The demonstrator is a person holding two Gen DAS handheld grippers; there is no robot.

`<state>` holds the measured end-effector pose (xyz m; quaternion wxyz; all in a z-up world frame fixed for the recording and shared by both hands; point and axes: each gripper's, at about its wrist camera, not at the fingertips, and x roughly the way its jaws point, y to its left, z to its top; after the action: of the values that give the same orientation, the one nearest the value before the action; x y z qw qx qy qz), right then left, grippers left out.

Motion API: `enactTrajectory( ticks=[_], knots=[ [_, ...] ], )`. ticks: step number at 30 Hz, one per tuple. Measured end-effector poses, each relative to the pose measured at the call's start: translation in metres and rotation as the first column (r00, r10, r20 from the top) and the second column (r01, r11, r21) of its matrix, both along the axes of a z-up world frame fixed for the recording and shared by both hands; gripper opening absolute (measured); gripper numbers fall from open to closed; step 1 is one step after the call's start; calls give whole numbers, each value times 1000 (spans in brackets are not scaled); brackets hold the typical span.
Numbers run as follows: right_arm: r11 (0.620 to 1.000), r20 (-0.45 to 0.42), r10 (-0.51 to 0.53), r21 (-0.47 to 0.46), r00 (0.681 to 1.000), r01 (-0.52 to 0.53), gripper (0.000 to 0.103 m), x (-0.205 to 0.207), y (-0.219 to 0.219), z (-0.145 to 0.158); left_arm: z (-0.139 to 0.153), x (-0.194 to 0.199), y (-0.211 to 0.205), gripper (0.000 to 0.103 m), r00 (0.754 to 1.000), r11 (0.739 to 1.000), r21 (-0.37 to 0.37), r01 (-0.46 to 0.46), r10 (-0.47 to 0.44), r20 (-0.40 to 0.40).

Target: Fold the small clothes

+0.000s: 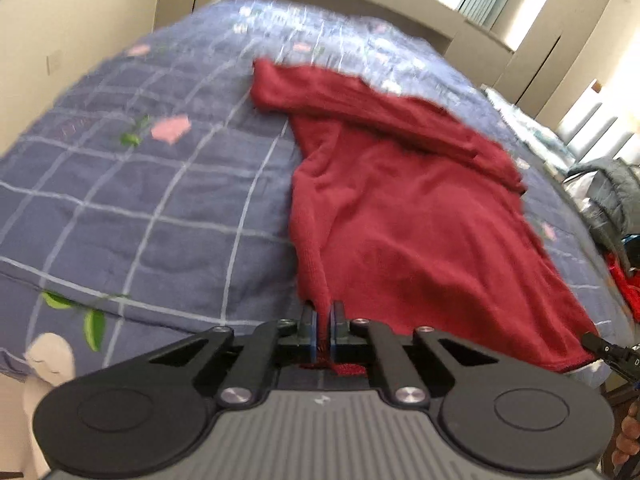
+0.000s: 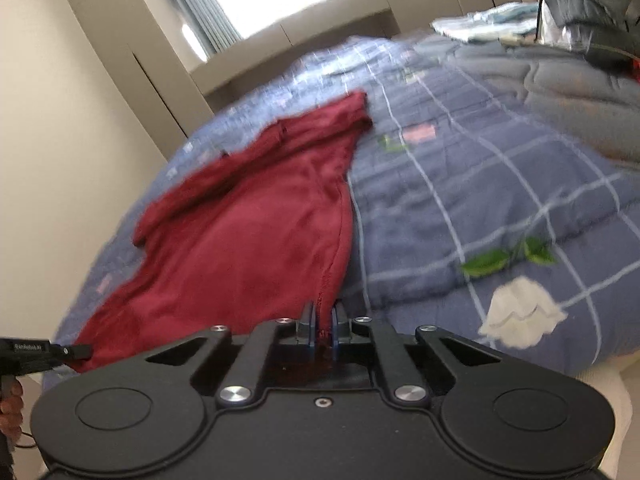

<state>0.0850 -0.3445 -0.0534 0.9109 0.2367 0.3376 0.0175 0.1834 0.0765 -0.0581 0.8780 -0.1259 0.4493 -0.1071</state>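
A garment [image 1: 404, 216] is spread on the bed [image 1: 140, 208], its near corners pinched in the left claw [image 1: 324, 320] and right claw [image 2: 323, 320].

A bed [image 1: 120, 208] wears a blue checked quilt with flower prints. A red garment [image 1: 400, 216] lies spread on it. Far across the bed, pale folded cloth [image 2: 480, 24] rests.
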Motion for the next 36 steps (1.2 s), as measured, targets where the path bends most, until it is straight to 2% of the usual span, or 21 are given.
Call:
enactTrajectory(
  ticks=[4, 7, 9, 13, 17, 21, 23, 25, 26, 27, 28, 29, 31, 34, 36],
  knots=[
    [1000, 44, 6, 14, 999, -6, 6, -13, -8, 23, 21, -22, 11, 4, 999, 1000, -23, -20, 20, 41],
    [1000, 24, 6, 5, 1000, -6, 6, -20, -11, 25, 16, -33, 15, 4, 999, 999, -19, -25, 26, 27],
    [1000, -2, 5, -14, 1000, -6, 6, -26, -11, 19, 4, -37, 18, 4, 999, 999, -18, -33, 33, -1],
    [1000, -59, -16, 6, 998, 16, 5, -32, -16, -2, -19, -38, 21, 4, 996, 997, -39, -68, 66, -64],
    [1000, -62, -3, -20, 998, 1, 5, -36, -13, -3, -15, -45, 17, 4, 998, 998, -11, -56, 55, -25],
    [999, -76, 8, -33, 997, -11, 7, -31, -10, -12, -24, -39, 18, 6, 996, 997, -29, -67, 66, -53],
    [999, -54, 29, -33, 998, -31, 12, -32, -8, -10, -20, -40, 16, 14, 998, 998, -31, -57, 55, -39],
    [997, -30, 41, -68, 999, -43, 29, -34, -6, -5, -18, -44, 16, 44, 998, 998, -13, -59, 59, -28],
    [994, -17, 48, -102, 999, -50, 34, -35, -5, -1, -16, -45, 16, 51, 998, 998, -5, -60, 60, -21],
    [988, 2, 61, -139, 998, -60, 44, -37, -2, 3, -14, -47, 16, 63, 998, 998, 0, -65, 65, -12],
    [983, 17, 75, -169, 997, -71, 54, -37, 0, 6, -12, -48, 17, 73, 997, 997, 6, -72, 72, -3],
    [974, 34, 91, -211, 995, -81, 59, -39, 4, 10, -10, -50, 16, 77, 997, 997, 16, -80, 79, 8],
    [950, 64, 134, -293, 989, -109, 78, -41, 12, 16, -4, -54, 14, 93, 995, 994, 50, -92, 90, 48],
    [889, 79, 244, -416, 967, -190, 94, -46, 28, 22, 6, -63, 4, 102, 989, 989, 125, -79, 62, 135],
    [822, 59, 336, -507, 940, -261, 95, -47, 43, 21, 11, -70, -8, 103, 978, 981, 189, -50, 10, 208]
  ],
)
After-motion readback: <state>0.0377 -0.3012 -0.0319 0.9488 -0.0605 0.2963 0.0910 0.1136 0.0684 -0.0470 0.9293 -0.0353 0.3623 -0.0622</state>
